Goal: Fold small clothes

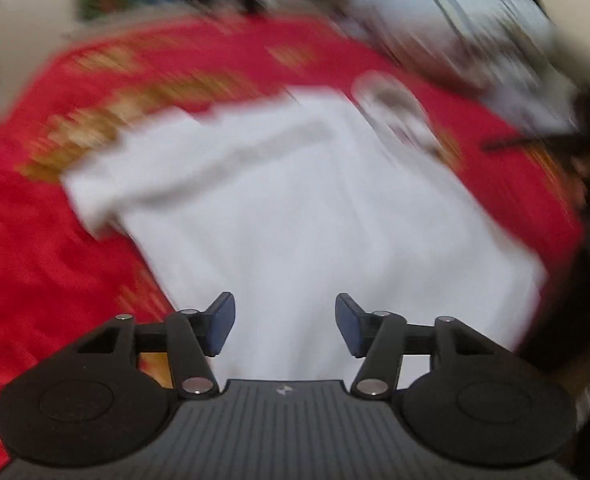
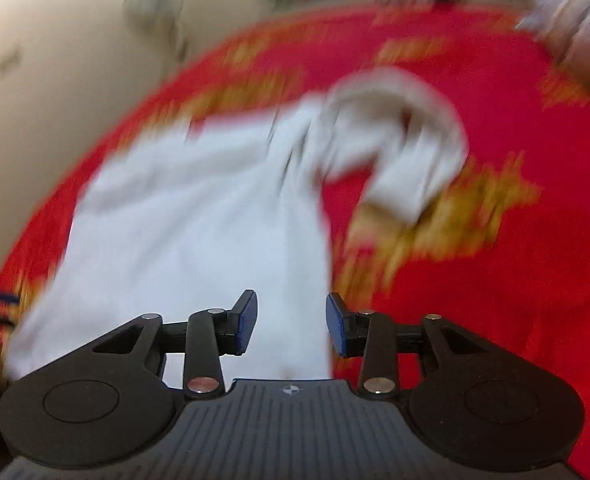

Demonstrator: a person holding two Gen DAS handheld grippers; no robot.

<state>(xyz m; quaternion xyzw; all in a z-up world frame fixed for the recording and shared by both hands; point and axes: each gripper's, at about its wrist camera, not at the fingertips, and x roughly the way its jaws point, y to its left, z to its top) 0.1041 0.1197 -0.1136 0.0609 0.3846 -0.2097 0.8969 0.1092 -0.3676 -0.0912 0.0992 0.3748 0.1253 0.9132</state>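
Observation:
A small white garment [image 1: 287, 208] lies spread on a red bedcover with gold patterns [image 1: 47, 240]. Both views are motion-blurred. In the left wrist view my left gripper [image 1: 285, 326] hangs over the garment's near part, its jaws apart, nothing between the blue pads. In the right wrist view the same white garment [image 2: 199, 220] stretches away, one sleeve [image 2: 407, 152] bent out to the right near the collar. My right gripper [image 2: 291, 328] stands open over the garment's near right edge, its pads clear of the cloth.
The red bedcover [image 2: 515, 280] fills most of both views. A pale striped heap of cloth [image 1: 455, 32] lies at the back right in the left wrist view. A cream wall [image 2: 55, 80] rises to the left of the bed.

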